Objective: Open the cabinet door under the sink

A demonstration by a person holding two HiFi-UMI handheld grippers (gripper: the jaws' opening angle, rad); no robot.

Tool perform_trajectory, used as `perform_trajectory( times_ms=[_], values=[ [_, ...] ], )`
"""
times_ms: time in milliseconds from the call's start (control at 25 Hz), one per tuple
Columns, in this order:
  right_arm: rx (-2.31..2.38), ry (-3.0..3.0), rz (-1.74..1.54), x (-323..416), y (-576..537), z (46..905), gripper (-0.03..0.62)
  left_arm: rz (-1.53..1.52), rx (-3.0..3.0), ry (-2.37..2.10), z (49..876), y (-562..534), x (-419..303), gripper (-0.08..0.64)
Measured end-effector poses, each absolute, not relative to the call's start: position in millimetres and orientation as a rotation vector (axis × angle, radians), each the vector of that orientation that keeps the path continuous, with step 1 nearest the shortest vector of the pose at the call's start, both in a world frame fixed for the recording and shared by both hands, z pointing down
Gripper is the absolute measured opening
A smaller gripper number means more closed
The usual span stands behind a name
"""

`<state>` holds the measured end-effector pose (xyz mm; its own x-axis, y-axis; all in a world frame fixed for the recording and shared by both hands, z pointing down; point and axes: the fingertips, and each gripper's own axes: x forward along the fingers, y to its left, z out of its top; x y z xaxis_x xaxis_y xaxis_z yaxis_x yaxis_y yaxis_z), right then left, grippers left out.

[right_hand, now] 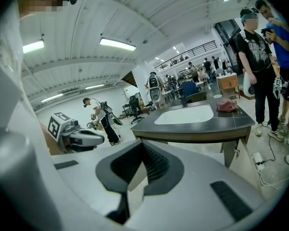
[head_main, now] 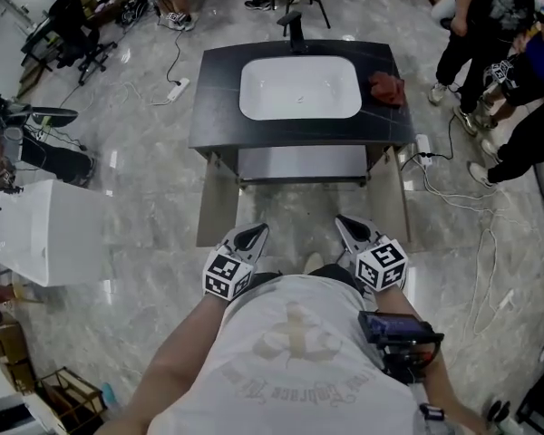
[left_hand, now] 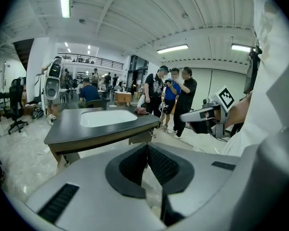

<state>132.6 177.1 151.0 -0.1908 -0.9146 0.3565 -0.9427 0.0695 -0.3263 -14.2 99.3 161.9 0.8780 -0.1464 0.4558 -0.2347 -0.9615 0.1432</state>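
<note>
The sink cabinet has a black top (head_main: 219, 98) with a white basin (head_main: 299, 89) and a red cloth (head_main: 386, 89) on it. Below it, the left door (head_main: 216, 205) and the right door (head_main: 392, 198) both stand swung out toward me, and the pale inside (head_main: 301, 163) shows. My left gripper (head_main: 257, 232) (left_hand: 147, 146) and right gripper (head_main: 344, 222) (right_hand: 143, 143) hang close to my body, short of the doors. Each has its jaws closed tip to tip with nothing between them. Both point at the cabinet.
A white box (head_main: 50, 234) stands on the floor at the left. People (head_main: 490, 25) stand at the right of the cabinet. A power strip (head_main: 422, 145) and white cables (head_main: 462, 207) lie on the marble floor at the right. Office chairs (head_main: 82, 34) are at the back left.
</note>
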Motion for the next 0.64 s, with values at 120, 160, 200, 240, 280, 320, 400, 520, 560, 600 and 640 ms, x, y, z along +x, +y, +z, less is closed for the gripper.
perform_trajectory(
  times_ms=[120,160,200,240,280,320,400,520,560,600,640],
  values=[
    [1.953,-2.248,0.767,145,179,156,0.014,0.657,2.852,-0.293,159,101,3,0.011],
    [1.946,-2.25,0.76,149,180,156,0.014,0.651,2.853,-0.295,157,103,9,0.011],
    [1.939,-2.256,0.755,153,180,155,0.012,0.647,2.855,-0.297,154,105,14,0.011],
    [1.933,-2.263,0.757,156,181,153,0.012,0.648,2.855,-0.299,151,107,20,0.011],
    [1.927,-2.269,0.765,158,182,153,0.014,0.654,2.852,-0.3,149,109,24,0.011],
    [1.922,-2.271,0.778,160,184,154,0.012,0.663,2.844,-0.303,149,111,27,0.011],
    [1.913,-2.262,0.802,163,185,160,0.012,0.677,2.824,-0.307,156,113,32,0.011],
    [1.901,-2.253,0.8,168,183,175,0.014,0.671,2.806,-0.313,173,112,36,0.011],
    [1.898,-2.253,0.792,170,180,180,0.014,0.665,2.807,-0.315,178,110,37,0.011],
    [1.896,-2.254,0.784,172,177,185,0.014,0.66,2.809,-0.318,183,107,38,0.011],
    [1.895,-2.255,0.776,173,174,190,0.014,0.655,2.812,-0.321,188,105,39,0.011]
  ],
)
